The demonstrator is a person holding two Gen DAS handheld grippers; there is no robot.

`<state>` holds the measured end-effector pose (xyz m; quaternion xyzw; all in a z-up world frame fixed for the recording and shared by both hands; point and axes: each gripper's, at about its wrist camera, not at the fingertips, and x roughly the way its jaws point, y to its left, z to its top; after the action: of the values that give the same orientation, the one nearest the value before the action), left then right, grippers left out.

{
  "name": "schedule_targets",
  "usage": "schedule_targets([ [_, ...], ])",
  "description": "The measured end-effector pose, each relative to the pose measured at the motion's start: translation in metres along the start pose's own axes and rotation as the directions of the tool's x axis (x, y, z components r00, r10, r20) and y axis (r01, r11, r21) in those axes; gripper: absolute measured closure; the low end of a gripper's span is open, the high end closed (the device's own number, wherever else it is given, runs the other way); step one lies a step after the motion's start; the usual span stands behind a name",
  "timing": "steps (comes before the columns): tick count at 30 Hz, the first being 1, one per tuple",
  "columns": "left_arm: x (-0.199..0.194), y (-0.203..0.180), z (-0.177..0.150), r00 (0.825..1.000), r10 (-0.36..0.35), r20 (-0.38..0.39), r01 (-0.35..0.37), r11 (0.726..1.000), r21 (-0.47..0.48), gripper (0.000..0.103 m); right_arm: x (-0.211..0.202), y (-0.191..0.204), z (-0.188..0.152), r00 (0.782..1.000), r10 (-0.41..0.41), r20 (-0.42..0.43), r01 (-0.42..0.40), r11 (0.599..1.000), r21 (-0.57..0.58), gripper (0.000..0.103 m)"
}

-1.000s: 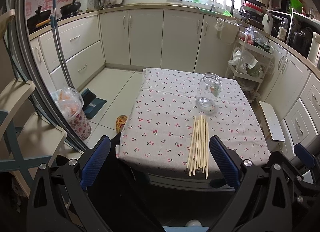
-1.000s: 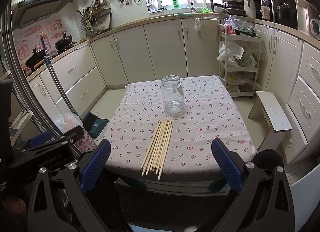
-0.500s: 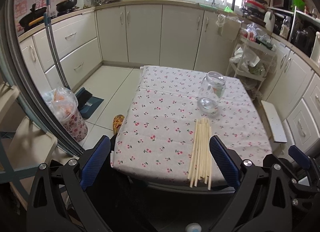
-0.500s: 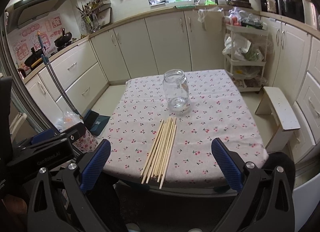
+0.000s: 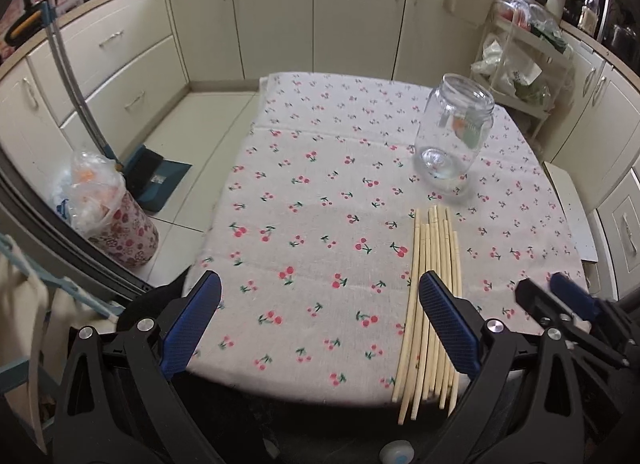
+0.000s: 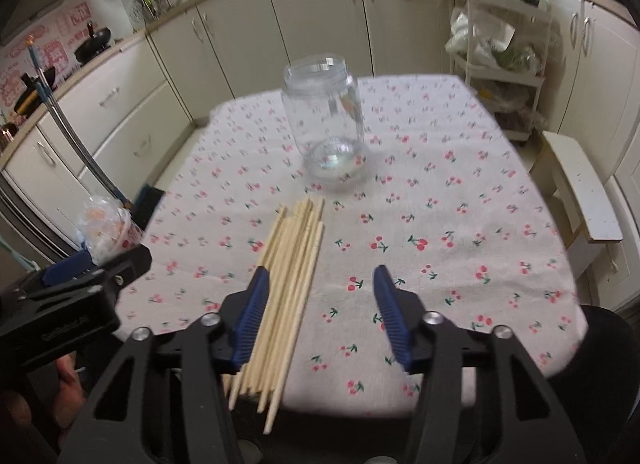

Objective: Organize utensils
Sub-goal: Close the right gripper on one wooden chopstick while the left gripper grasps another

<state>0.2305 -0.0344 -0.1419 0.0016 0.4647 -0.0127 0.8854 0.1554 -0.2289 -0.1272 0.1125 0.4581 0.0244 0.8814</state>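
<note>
Cabinets [image 5: 280, 11] ring cherry-print tablecloth [image 5: 320, 191] bearing chopsticks [image 5: 436, 264].

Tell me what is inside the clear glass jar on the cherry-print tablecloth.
The clear glass jar stands upright, lid off, and looks empty: only its base and the cherry-print tablecloth show through. The pale wooden chopsticks lie outside, in front of it.

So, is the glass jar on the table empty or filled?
Empty. The glass jar stands upright without a lid; its clear base shows through, and the chopsticks lie on the tablecloth.
</note>
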Motion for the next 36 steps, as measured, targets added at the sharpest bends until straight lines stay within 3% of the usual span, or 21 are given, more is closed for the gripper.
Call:
schedule_targets([
  [5, 0.025, -0.01, 0.003, 1.0, 0.009, -0.025, -0.009, 1.0, 0.014, 0.008, 0.036, 0.001, -0.003, 0.998, -0.002, -0.067, 0.0, 1.0, -0.021, 0.065],
  [10, 0.04, -0.012, 0.002, 0.999, 0.005, -0.054, -0.004, 1.0, 0.028, 0.008, 0.06, 0.005, -0.007, 0.994, -0.028, -0.106, 0.022, 0.999, -0.05, 0.066],
  [19, 0.063, -0.029, -0.002, 0.997, 0.001, -0.079, 0.005, 0.997, 0.076, 0.008, 0.072, 0.004, -0.003, 0.993, -0.082, -0.084, 0.069, 0.988, -0.141, 0.066],
  [23, 0.073, -0.037, -0.001, 0.997, 0.005, -0.082, 0.003, 0.995, 0.098, 0.008, 0.075, -0.003, 0.002, 0.993, -0.097, -0.074, 0.083, 0.981, -0.173, 0.088],
  [25, 0.081, -0.04, 0.001, 0.996, 0.005, -0.09, 0.005, 0.994, 0.106, 0.008, 0.076, -0.009, 0.005, 0.993, -0.091, -0.075, 0.077, 0.981, -0.178, 0.093],
  [36, 0.107, -0.053, 0.006, 0.996, 0.02, -0.085, -0.007, 0.989, 0.15, 0.008, 0.081, -0.021, 0.015, 0.992, -0.101, -0.075, 0.082, 0.972, -0.22, 0.093],
])
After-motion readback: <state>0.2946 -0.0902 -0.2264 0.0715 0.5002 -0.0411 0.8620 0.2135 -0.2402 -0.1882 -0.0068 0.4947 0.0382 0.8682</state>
